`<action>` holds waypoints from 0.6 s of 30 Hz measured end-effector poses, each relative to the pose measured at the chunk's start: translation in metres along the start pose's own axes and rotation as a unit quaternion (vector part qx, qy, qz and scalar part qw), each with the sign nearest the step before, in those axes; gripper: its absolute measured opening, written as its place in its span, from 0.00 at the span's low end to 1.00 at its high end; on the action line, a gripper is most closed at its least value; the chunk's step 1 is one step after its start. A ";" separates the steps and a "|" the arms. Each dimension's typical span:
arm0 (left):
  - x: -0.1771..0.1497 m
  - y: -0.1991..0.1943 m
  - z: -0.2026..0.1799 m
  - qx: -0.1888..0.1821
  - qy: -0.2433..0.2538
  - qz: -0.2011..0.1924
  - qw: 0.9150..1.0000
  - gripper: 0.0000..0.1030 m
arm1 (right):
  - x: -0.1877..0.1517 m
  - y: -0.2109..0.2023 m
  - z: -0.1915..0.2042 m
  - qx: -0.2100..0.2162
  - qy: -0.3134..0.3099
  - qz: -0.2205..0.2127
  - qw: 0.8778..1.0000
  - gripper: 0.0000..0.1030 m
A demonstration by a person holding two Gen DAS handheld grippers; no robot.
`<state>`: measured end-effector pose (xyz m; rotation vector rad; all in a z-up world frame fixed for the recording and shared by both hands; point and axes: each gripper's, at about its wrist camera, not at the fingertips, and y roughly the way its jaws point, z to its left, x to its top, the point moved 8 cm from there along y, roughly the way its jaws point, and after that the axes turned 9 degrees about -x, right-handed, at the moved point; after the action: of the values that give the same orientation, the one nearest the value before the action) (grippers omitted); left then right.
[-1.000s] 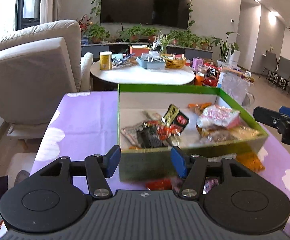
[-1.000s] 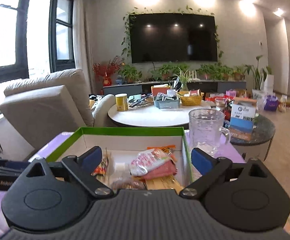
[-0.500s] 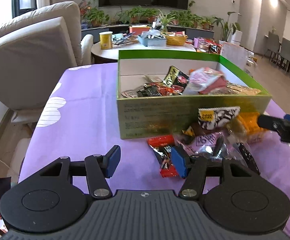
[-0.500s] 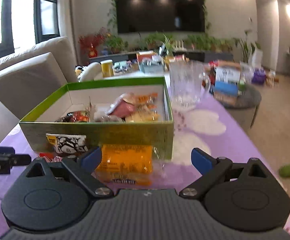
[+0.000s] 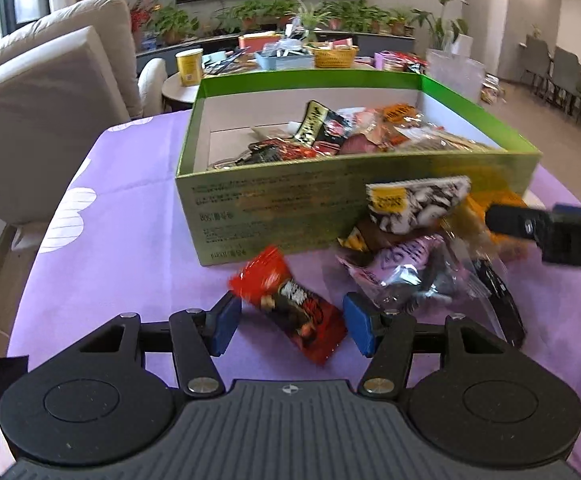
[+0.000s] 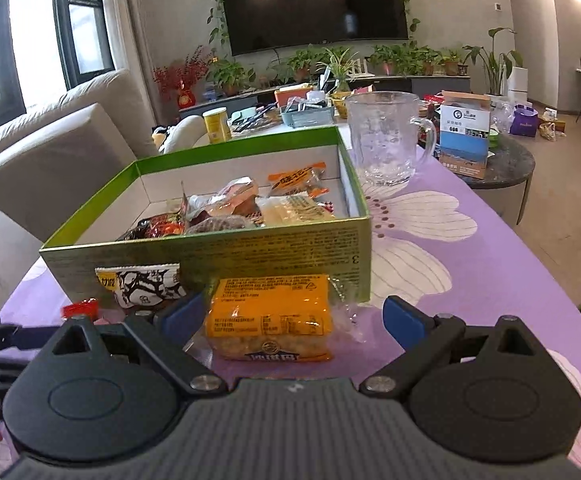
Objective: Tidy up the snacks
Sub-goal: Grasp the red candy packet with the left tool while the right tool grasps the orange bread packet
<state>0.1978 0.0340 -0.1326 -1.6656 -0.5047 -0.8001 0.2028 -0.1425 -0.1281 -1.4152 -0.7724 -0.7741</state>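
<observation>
Jaws of left gripper (image 5: 289, 329) stood wide, straddling red snack packet (image 5: 290, 305) on bench (image 5: 122, 264), apparently for pickup; right gripper (image 6: 293, 319) likewise open around yellow packet (image 6: 269, 316); green box (image 5: 290, 208) just beyond, already part-filled.

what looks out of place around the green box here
Several snacks lie loose on the purple cloth in front of the green box instead of inside it: a red packet, an orange pack, a black-and-white packet leaning on the box wall, and a pink-and-clear bag.
</observation>
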 end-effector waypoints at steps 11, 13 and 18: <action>0.004 -0.001 0.017 -0.001 -0.045 -0.007 0.999 0.29 | -0.008 0.018 0.010 -0.010 -0.016 0.035 0.999 0.83; 0.004 -0.003 0.021 -0.019 -0.058 -0.009 0.998 0.25 | -0.011 0.020 0.011 -0.009 -0.019 0.040 0.999 0.83; -0.001 -0.007 0.017 -0.031 -0.039 -0.017 0.999 0.15 | -0.013 0.017 0.011 -0.003 -0.033 0.038 0.999 0.83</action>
<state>0.1964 0.0526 -0.1300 -1.7548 -0.5688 -0.7833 0.2099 -0.1311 -0.1479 -1.4728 -0.7622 -0.6736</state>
